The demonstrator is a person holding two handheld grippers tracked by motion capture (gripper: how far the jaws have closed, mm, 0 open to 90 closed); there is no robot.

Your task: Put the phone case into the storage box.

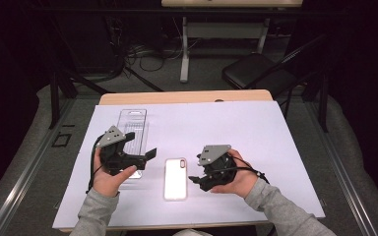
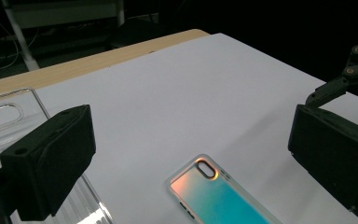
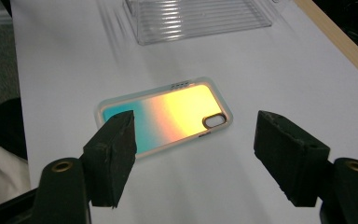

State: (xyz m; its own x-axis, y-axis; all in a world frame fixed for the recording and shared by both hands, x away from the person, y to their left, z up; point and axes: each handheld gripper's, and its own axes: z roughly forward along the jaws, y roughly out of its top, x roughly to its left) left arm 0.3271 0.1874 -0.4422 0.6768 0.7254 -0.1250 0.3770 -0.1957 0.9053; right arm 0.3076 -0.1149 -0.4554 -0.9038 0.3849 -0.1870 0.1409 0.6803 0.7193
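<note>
A phone case (image 1: pixel 175 178) with a shiny rainbow back lies flat on the white sheet (image 1: pixel 256 132) between my two hands. In the right gripper view the phone case (image 3: pixel 165 116) lies just beyond the right gripper (image 3: pixel 196 154), whose jaws stand wide apart with nothing between them. My left gripper (image 1: pixel 145 160) hovers left of the case, over the near end of a clear plastic tray (image 1: pixel 133 130). Its jaws are also wide apart and hold nothing, as the left gripper view (image 2: pixel 191 149) shows, with the phone case (image 2: pixel 219 196) low in front. The right gripper (image 1: pixel 197 171) sits just right of the case.
The clear ribbed tray (image 3: pixel 200 18) lies past the case on the sheet. The table's wooden far edge (image 1: pixel 187 97) borders the sheet. Behind the table stand a black folding chair (image 1: pixel 258 73), a desk frame and cables on the floor.
</note>
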